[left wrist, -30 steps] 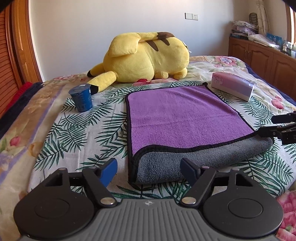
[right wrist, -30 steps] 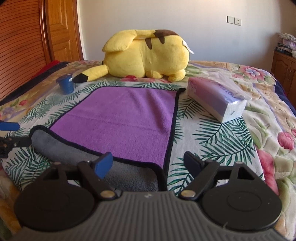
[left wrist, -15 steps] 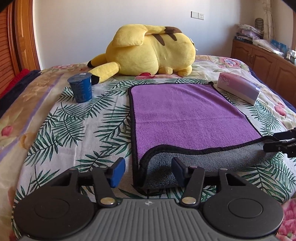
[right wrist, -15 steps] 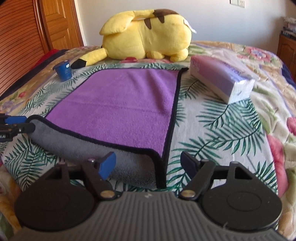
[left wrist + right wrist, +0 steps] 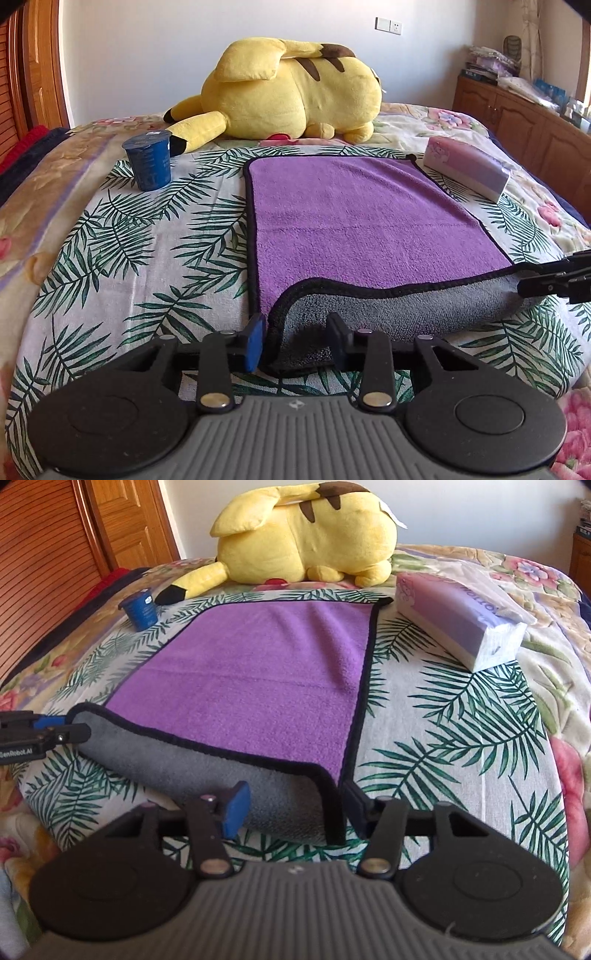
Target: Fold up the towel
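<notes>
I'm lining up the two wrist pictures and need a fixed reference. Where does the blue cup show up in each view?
Left wrist view: the blue cup stands upper left, on the bedspread left of the towel, beside the plush toy's tail.
Right wrist view: the cup is smaller, upper left, beyond the towel's far left corner.
Shared landmark: the yellow plush toy, lying behind the towel at top centre in both.

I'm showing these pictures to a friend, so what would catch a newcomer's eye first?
Probably the big yellow plush toy lying at the far end of the bed. Next, the purple towel spread mid-bed, its near edge rolled over to show grey, with a blue cup to its left.
</notes>
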